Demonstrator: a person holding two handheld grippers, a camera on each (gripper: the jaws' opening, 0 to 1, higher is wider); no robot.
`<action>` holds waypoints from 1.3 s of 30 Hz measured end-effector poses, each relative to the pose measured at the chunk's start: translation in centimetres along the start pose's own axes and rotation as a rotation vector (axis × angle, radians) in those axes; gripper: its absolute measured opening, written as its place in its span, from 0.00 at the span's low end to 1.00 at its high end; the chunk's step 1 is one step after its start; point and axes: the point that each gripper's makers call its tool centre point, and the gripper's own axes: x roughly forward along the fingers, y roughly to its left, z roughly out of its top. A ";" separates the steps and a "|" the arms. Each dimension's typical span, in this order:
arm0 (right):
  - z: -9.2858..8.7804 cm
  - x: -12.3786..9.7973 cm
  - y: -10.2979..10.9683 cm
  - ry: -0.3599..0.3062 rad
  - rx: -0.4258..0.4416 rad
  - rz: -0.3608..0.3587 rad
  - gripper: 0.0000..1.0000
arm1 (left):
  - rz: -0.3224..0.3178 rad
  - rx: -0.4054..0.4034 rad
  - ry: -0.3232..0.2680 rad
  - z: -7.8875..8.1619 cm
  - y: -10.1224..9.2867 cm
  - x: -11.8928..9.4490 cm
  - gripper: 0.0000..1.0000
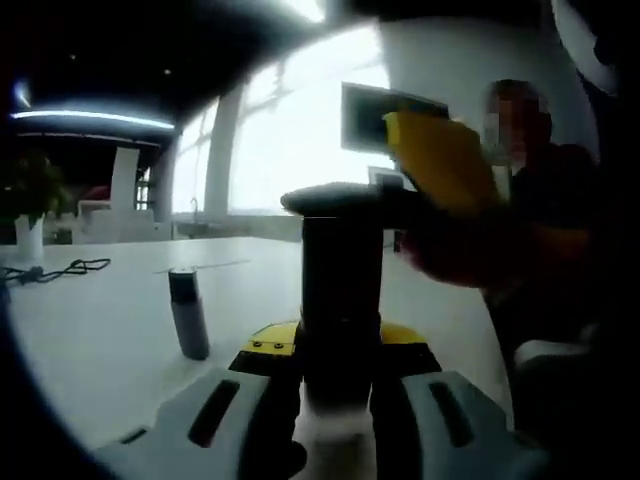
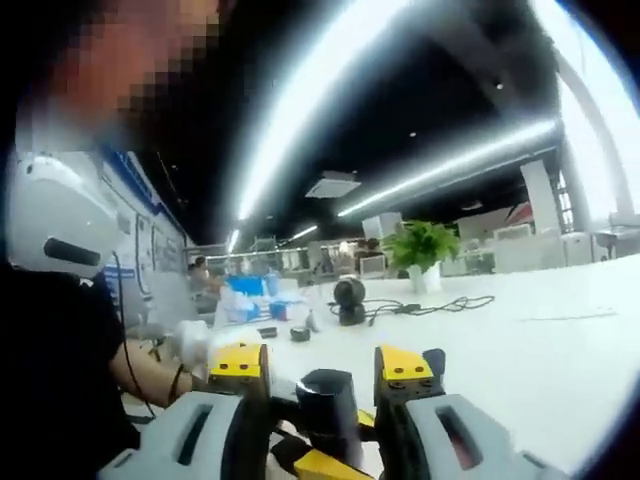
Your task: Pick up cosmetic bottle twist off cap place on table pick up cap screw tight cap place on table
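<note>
A dark cosmetic bottle (image 1: 341, 290) stands upright between my left gripper's jaws (image 1: 335, 342), which are shut on its lower body. At the bottle's top sits the dark cap (image 1: 330, 201). The right gripper's yellow body (image 1: 437, 160) reaches in from the right at that height. In the right gripper view, my right gripper (image 2: 322, 365) is shut on the round dark cap (image 2: 325, 395), its yellow-tipped jaws on either side. A yellow part of the left gripper (image 2: 322, 466) shows just below the cap.
A small grey cylinder bottle (image 1: 188, 312) stands on the white table (image 1: 90, 340) to the left. A black cable (image 1: 60, 270), a potted plant (image 2: 420, 250) and a black round device (image 2: 349, 298) lie farther off. A person (image 1: 545, 210) is close on the right.
</note>
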 end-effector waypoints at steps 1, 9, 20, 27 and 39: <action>-0.2 0.1 0.2 0.014 -0.038 -0.022 0.35 | 0.004 0.004 -0.005 0.0 0.0 0.0 0.16; -1.0 1.2 0.8 0.057 -0.141 -0.206 0.34 | 0.010 0.015 -0.016 0.0 0.0 0.0 0.16; -1.5 1.4 -0.8 0.070 -0.155 -0.350 0.20 | 0.019 0.013 -0.022 0.0 0.2 0.0 0.16; -2.4 1.6 -1.1 0.086 -0.164 -0.397 0.18 | 0.023 0.016 -0.022 0.0 0.3 0.0 0.16; -2.4 1.7 -0.7 0.084 -0.129 -0.302 0.17 | 0.007 0.006 -0.017 0.0 0.4 0.0 0.15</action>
